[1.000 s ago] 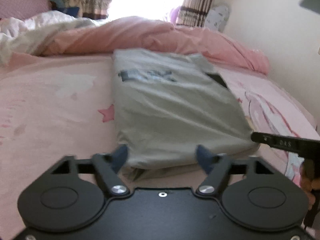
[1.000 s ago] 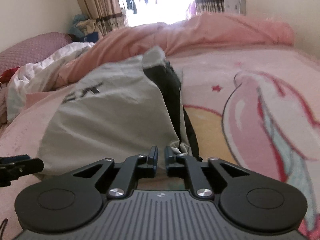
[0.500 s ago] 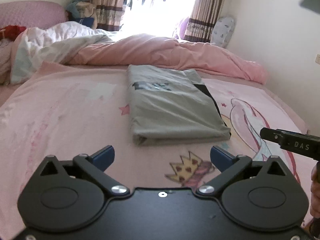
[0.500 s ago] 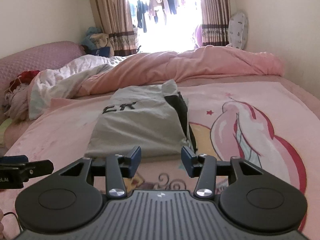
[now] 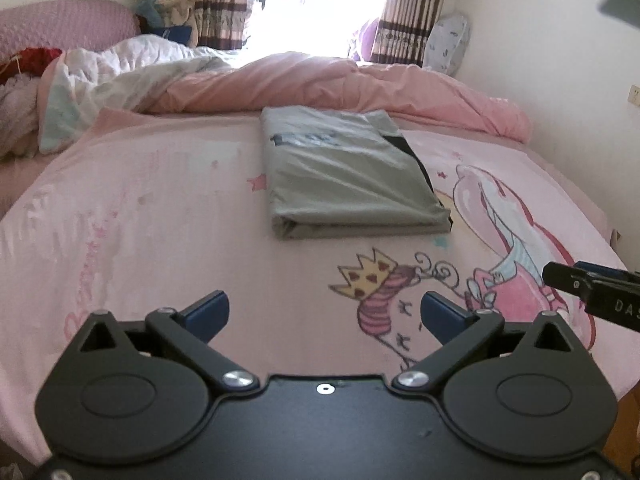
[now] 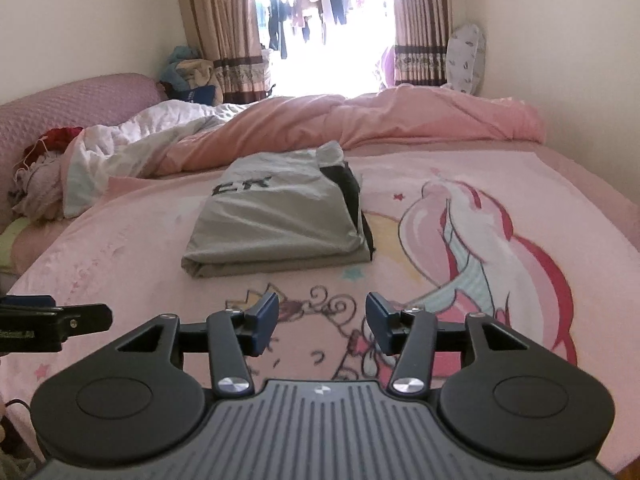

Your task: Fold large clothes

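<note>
Item: grey folded garment (image 5: 348,176), dark lettering on its upper face and a black layer showing along its right edge, lying flat in a neat rectangle mid-bed on the pink cartoon-print bedsheet (image 5: 140,232), just in front of the rumpled pink duvet (image 5: 320,84) and well apart from both tools. Left gripper (image 5: 325,314): jaws spread to full width, blue pads bare, nothing between them, poised above the sheet near the bed's front edge. Right gripper (image 6: 322,322): jaws partly parted, having just been opening, nothing between them, likewise above the sheet short of the garment.
</note>
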Available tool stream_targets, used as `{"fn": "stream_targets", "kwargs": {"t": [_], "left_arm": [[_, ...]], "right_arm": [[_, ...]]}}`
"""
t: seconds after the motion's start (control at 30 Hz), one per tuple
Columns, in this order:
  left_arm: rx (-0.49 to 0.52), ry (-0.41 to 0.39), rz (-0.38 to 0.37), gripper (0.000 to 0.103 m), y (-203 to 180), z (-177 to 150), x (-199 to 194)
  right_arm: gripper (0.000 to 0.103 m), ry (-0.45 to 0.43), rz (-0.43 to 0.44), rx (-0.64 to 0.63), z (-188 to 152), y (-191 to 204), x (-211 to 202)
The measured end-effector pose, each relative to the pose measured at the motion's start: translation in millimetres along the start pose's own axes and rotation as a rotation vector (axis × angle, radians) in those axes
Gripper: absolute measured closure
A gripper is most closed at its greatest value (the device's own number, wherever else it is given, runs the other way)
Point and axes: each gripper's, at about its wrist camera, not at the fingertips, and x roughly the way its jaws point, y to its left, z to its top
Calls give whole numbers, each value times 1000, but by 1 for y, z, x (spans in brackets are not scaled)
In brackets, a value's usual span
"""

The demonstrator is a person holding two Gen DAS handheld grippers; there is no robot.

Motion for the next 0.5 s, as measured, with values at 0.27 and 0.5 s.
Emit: {"fn": "stream_targets", "kwargs": {"t": [0.27, 0.5], "left_arm": [[-32, 58, 13, 0, 5, -15, 4], [-27, 82, 18, 0, 4, -17, 11]], "right_arm": [[44, 67, 0, 26, -23, -2, 4], [43, 94, 2, 37, -31, -2, 6]]}}
